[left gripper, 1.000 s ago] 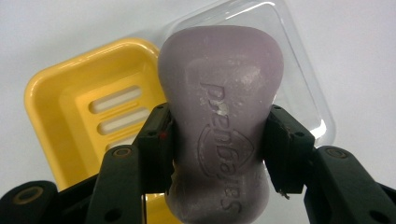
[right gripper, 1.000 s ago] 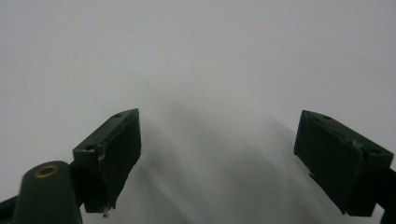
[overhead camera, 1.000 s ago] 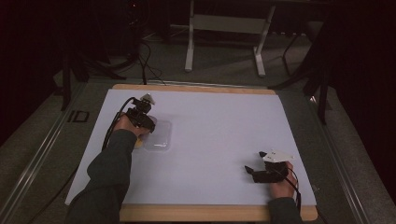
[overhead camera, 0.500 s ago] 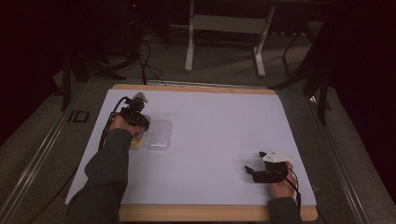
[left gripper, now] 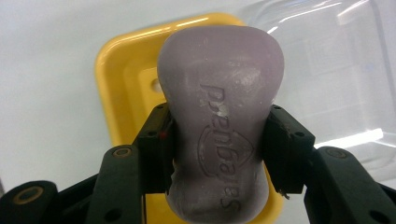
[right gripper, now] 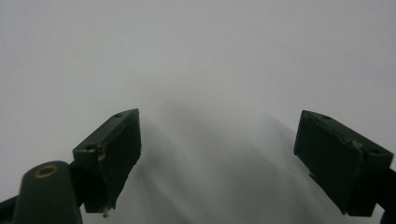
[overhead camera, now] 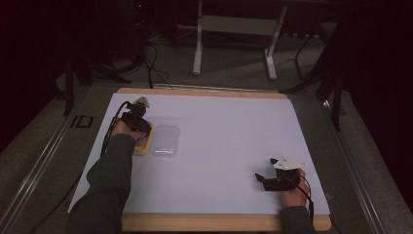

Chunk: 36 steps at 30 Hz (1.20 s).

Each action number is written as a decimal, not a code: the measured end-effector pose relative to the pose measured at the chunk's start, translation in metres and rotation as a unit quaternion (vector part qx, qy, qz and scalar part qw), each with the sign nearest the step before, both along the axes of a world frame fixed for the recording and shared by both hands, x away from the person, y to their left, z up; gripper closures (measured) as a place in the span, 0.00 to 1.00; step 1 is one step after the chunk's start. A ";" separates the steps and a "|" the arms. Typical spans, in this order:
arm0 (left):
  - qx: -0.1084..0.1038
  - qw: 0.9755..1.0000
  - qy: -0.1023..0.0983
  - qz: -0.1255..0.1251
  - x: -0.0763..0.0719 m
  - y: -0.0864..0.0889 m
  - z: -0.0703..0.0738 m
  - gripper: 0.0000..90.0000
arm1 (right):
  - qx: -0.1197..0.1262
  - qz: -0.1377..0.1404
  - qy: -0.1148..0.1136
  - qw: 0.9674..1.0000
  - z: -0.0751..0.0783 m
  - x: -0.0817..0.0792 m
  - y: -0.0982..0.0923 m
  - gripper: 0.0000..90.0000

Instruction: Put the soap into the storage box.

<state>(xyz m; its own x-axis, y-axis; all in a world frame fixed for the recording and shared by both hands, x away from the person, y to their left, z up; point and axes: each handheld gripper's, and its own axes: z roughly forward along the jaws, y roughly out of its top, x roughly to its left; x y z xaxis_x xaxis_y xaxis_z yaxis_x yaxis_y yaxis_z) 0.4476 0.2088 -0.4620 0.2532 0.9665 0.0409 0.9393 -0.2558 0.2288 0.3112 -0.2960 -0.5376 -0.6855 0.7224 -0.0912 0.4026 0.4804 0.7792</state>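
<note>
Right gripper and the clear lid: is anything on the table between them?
Nothing; in the high view the white table is bare from the clear lid to the right gripper.

Left gripper point(overhead camera: 138, 122) moved left, off clear lid point(overhead camera: 165, 140) where it hovered one second ago, now over yellow soap dish point(overhead camera: 144, 144) just beside lid. Left forearm point(overhead camera: 114, 163) swung left with it, elbow drawn closer to table's left edge. Lid now fully uncovered in high view. Purple soap bar point(left gripper: 222, 121) clamped between jaws, above dish.
</note>
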 end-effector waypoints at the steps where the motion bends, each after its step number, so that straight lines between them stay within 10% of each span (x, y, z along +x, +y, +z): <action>1: 0.001 1.000 0.000 0.001 0.000 0.001 -0.001 0.56 | 0.000 0.000 0.000 1.000 0.000 0.000 0.000 0.16; 27: 0.038 0.998 0.034 0.033 0.015 0.003 -0.023 0.55 | -0.001 0.001 0.000 1.000 0.000 0.000 0.000 0.16; 36: 0.018 0.999 0.032 0.026 0.011 0.009 -0.018 0.45 | -0.003 0.002 0.000 1.000 0.000 0.000 0.000 0.16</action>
<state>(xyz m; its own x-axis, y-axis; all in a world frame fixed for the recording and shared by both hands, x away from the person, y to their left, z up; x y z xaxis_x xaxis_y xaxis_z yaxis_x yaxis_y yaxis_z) 0.4583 0.2178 -0.4797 0.2064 0.9765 0.0617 0.9638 -0.2137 0.1593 0.3112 -0.2957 -0.5376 -0.6876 0.7198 -0.0951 0.4012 0.4859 0.7765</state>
